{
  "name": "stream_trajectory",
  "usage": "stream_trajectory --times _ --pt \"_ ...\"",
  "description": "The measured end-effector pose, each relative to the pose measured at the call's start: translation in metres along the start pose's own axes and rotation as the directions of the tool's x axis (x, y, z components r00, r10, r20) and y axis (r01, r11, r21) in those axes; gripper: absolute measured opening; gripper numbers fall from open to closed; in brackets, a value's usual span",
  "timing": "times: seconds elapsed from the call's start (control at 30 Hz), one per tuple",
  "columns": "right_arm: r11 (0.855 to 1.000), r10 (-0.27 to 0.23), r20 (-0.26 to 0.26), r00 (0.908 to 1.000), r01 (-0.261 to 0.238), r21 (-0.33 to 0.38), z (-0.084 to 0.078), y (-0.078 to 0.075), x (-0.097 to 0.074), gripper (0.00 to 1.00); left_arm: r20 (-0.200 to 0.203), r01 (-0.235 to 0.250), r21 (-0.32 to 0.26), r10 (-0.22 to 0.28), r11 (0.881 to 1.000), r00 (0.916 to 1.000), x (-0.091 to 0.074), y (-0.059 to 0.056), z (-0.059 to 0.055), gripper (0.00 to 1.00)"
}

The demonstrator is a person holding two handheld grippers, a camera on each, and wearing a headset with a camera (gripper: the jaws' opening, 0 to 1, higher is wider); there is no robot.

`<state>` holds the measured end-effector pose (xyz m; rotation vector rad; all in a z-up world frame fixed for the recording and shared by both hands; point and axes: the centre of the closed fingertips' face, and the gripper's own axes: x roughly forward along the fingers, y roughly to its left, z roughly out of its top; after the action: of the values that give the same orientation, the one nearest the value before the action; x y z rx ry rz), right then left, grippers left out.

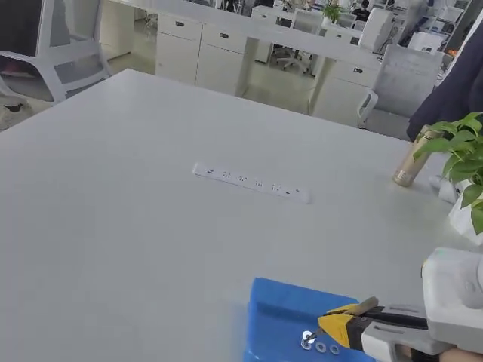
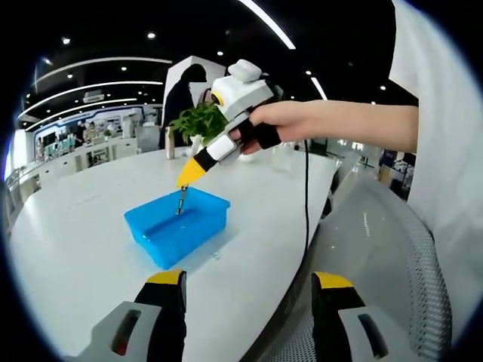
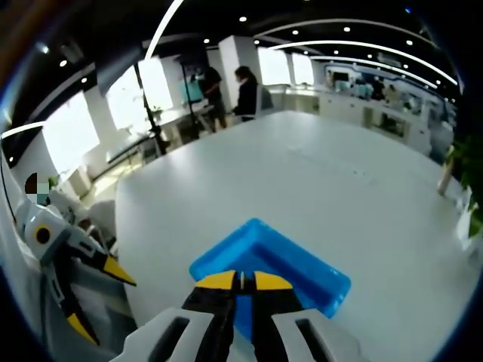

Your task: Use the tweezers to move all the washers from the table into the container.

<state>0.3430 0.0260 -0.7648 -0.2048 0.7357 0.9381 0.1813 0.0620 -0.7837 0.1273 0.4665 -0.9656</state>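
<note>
A blue container [image 1: 283,313] sits at the near edge of the white table, with a few small washers [image 1: 322,348] on its floor. My right gripper [image 1: 326,323] is shut on the tweezers [image 2: 182,200], whose tips point down into the container [image 2: 179,222]; a bright washer [image 1: 308,340] lies at the tips. A hand holds this gripper [image 2: 189,175] over the tray's far side. In its own view the right gripper [image 3: 241,283] has its jaws together above the container [image 3: 309,283]. My left gripper [image 2: 249,290] is open and holds nothing, back from the table edge. A small ring [image 2: 216,256] lies on the table beside the container.
A white power strip [image 1: 250,182] lies mid-table. A gold bottle [image 1: 411,162] and a potted plant [image 1: 464,162] stand at the right. A mesh office chair [image 2: 392,264] is close to the table edge. The left gripper [image 3: 106,309] hangs open left of the container.
</note>
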Motion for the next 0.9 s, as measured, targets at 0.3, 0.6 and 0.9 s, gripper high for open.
stream_trajectory --times 0.3,0.6,0.9 --pt "1.0 -0.021 -0.036 0.9991 0.021 0.005 -0.01 -0.009 0.011 0.03 0.007 -0.025 -0.013 0.026 1.0 0.9996 -0.001 0.005 0.001 0.67" --pt "0.999 -0.017 -0.075 0.997 0.013 -0.046 -0.01 -0.003 0.024 0.03 0.003 -0.013 -0.002 0.013 1.0 0.9999 0.0 0.002 0.0 0.67" --pt "0.999 0.005 -0.111 0.9938 -0.01 -0.046 -0.014 0.0 0.035 0.03 -0.001 -0.002 0.0 0.002 1.0 1.0 0.0 0.001 0.0 0.67"
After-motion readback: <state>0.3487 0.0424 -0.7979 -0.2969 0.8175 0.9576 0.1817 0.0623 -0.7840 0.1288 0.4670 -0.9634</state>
